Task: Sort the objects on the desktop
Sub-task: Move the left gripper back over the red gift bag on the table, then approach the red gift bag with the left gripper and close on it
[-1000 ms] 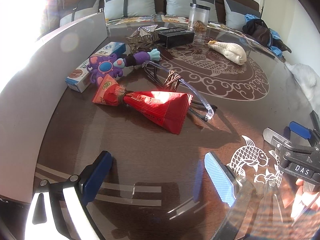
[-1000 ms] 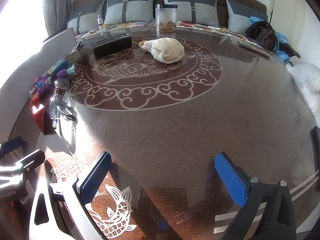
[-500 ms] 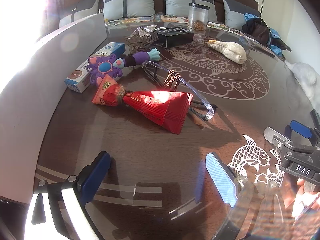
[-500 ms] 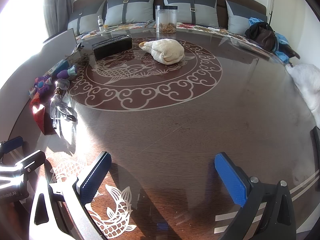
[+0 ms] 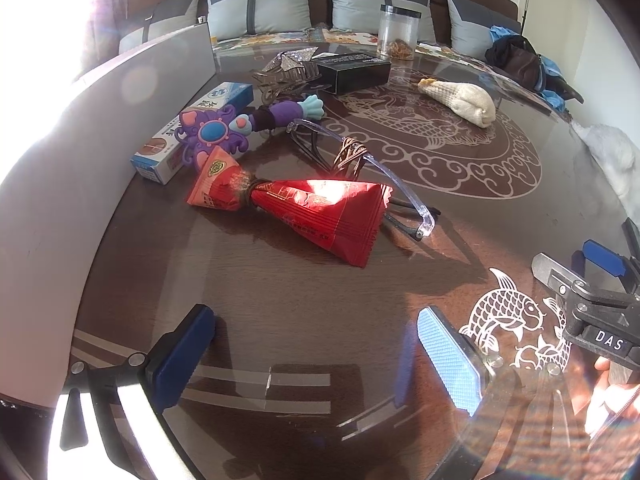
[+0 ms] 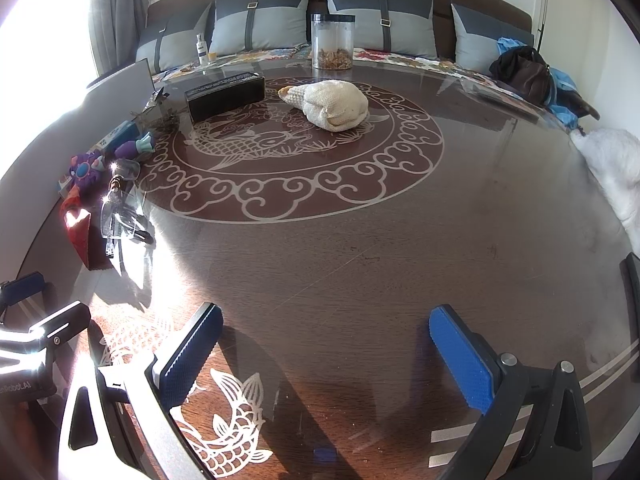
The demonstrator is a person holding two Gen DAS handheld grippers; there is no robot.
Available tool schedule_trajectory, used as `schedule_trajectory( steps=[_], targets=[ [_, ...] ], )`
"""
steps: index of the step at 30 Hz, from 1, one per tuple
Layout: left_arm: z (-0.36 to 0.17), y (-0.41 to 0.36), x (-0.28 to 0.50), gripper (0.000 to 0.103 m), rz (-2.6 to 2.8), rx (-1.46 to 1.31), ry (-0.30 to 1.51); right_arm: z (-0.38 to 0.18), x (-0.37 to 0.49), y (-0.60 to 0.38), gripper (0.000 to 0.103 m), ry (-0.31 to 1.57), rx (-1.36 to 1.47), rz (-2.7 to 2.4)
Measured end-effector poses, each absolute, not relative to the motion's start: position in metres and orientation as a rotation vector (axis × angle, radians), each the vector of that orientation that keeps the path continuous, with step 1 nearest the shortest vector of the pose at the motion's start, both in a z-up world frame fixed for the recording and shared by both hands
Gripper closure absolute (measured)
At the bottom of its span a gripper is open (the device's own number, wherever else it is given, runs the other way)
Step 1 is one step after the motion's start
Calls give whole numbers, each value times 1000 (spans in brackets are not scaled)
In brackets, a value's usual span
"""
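Left tongs (image 5: 316, 354) stand wide open over the near edge of the bench (image 5: 280, 292), holding nothing. Right tongs (image 6: 334, 354) are likewise spread wide and empty, above bare glass near the same edge.

Items to be sorted lie clustered along the left edge of the bench, beside a grey panel (image 5: 60, 152) standing upright there. Nearest the left tongs is a red snack packet (image 5: 320, 208), tied at its neck. A pair of clear glasses (image 5: 360, 168) lies just behind it, one end tucked under the packet (a brown hair tie (image 5: 352, 152) is looped round the frame). Further along: a purple toy (image 5: 224, 132) resting against a blue-and-white box (image 5: 192, 132), then a hair clip (image 5: 284, 72) and a black box (image 5: 352, 70).

Toward the bench centre, well apart from the cluster, lies a cream mesh pouch (image 6: 336, 106). A clear jar (image 6: 332, 42) stands at the far edge.

Between each pair of tongs and the cluster, only open bench surface shows.
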State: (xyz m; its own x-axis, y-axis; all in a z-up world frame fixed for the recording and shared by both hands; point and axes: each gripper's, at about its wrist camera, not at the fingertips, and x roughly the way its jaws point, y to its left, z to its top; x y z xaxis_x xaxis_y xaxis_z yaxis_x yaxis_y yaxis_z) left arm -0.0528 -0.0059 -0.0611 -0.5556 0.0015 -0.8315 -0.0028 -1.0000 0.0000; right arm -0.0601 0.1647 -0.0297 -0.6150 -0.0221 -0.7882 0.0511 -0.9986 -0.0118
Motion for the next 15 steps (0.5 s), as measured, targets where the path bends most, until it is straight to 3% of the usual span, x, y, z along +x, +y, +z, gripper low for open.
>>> schedule_trajectory(
  steps=[7, 15],
  targets=[
    [-60, -14, -51, 0, 2772, -1514, -33, -30, -60, 165, 0, 52, 1356, -2788],
    [-51, -43, -49, 0, 2774, -1483, -299, -29, -60, 165, 0, 51, 1353, -2790]
  ],
)
